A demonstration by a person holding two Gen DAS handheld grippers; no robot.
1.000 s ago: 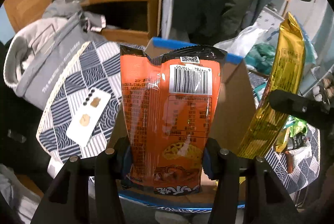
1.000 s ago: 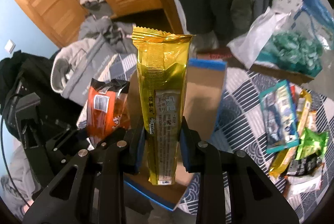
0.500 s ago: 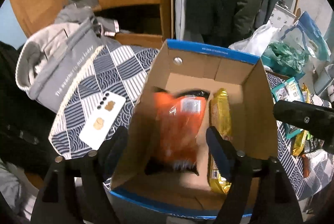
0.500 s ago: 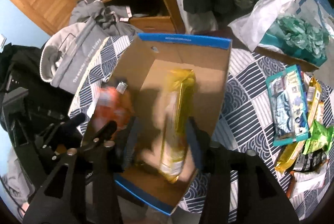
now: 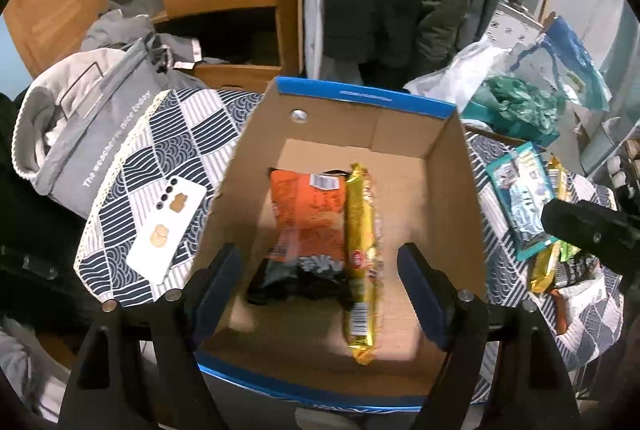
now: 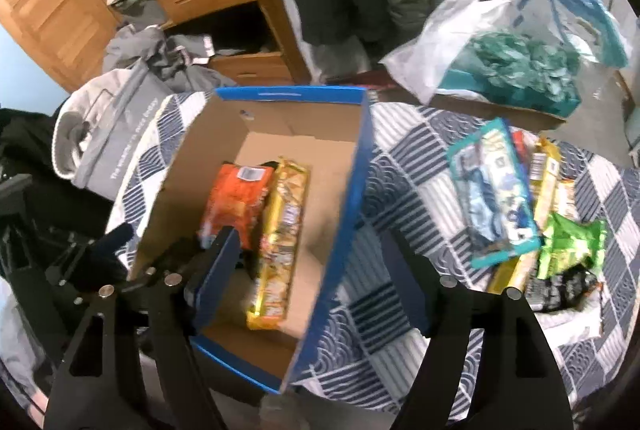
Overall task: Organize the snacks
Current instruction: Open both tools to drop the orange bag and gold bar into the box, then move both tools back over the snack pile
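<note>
An open cardboard box with a blue rim [image 5: 362,97] [image 6: 290,94] stands on the patterned tablecloth. Inside lie an orange snack bag [image 5: 308,213] [image 6: 236,197] and a long gold snack pack [image 5: 360,250] [image 6: 282,238], side by side. My left gripper [image 5: 320,290] is open and empty above the box's near end. My right gripper [image 6: 308,278] is open and empty over the box's right wall. A pile of loose snacks lies right of the box: a teal pack [image 6: 492,189] [image 5: 520,197], a green bag [image 6: 568,246] and gold bars [image 6: 546,177].
A white phone [image 5: 168,226] lies on the cloth left of the box. A grey bag [image 5: 92,117] sits at the far left. A white plastic bag with teal contents [image 6: 500,61] stands at the back right. A wooden wardrobe and hanging coats are behind.
Both grippers opened and let go: the orange bag and the gold pack dropped into the box and now lie flat there. Both grippers pulled back and up.
</note>
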